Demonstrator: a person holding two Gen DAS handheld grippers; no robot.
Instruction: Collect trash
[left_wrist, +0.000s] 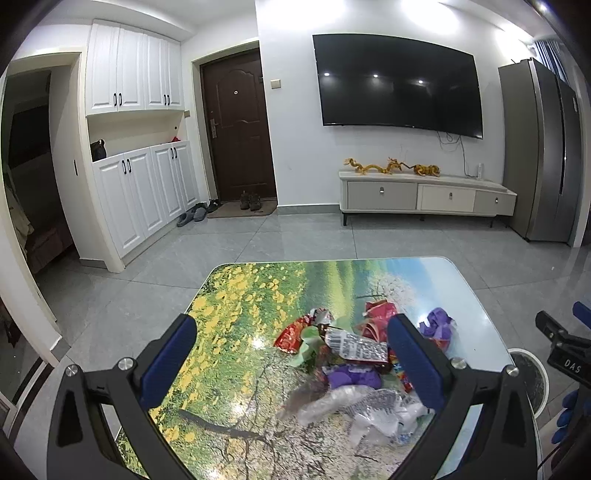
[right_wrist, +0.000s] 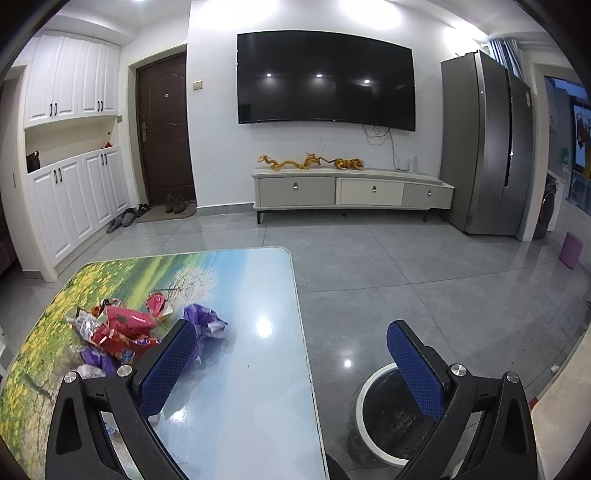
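Glossy, landscape-printed rectangular table (left_wrist: 236, 295) bears a heap of crumpled red, purple and clear plastic wrappers (left_wrist: 351, 350) toward its right half. The blue-padded left gripper (left_wrist: 295, 365) hangs spread wide above the heap, grasping nothing. The blue-padded right gripper (right_wrist: 291, 365) hangs likewise spread and empty, over the table's right edge. A round white-rimmed waste bin with black liner (right_wrist: 388, 417) stands on the floor just beside that edge.

One table (right_wrist: 240, 369), one bin (right_wrist: 388, 417), one wrapper pile (left_wrist: 351, 354), two tongs (left_wrist: 291, 354).
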